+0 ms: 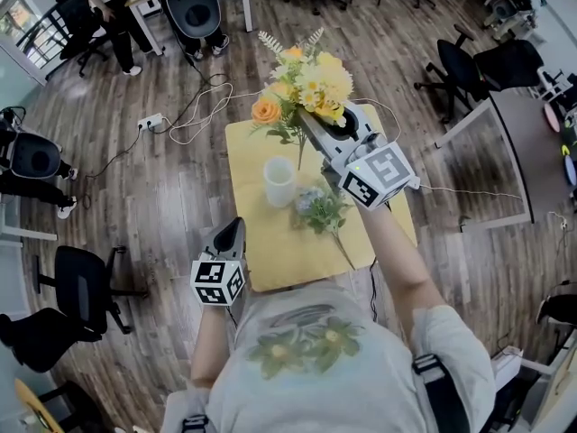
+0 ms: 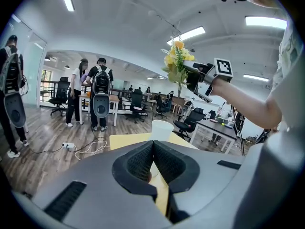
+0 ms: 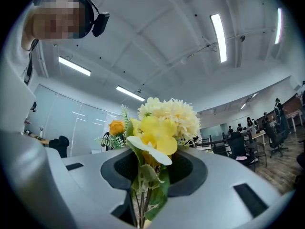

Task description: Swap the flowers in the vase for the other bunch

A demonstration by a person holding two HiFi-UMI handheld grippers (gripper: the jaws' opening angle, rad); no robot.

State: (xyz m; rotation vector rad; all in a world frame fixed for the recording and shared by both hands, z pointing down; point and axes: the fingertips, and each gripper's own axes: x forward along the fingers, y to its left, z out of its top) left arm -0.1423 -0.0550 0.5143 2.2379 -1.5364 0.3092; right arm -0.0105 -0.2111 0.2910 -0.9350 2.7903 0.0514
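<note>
Grey L gripper (image 1: pixel 233 231) sits at table's (image 1: pixel 248 152) 7 o'clock corner, jaws pressed together w/ nothing btwn. White vase (image 1: pixel 279 180) stands upright mid-table. Pale blue-green bunch (image 1: pixel 320 209) lies flat just beside vase at its 4 o'clock, heads twd vase, stem running to 5 o'clock. Yellow bunch (image 1: pixel 308 84), w/ 1 orange bloom & fern sprigs, is raised over table's far edge, at vase's 1 o'clock. Its heads point to 11 o'clock, stems trail to 5. R gripper (image 1: pixel 314 123) is clamped on those stems.

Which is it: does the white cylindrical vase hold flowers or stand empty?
Empty. The white cylindrical vase stands upright with nothing in its mouth; the yellow flower bunch is clamped in the right gripper, raised clear of it.
</note>
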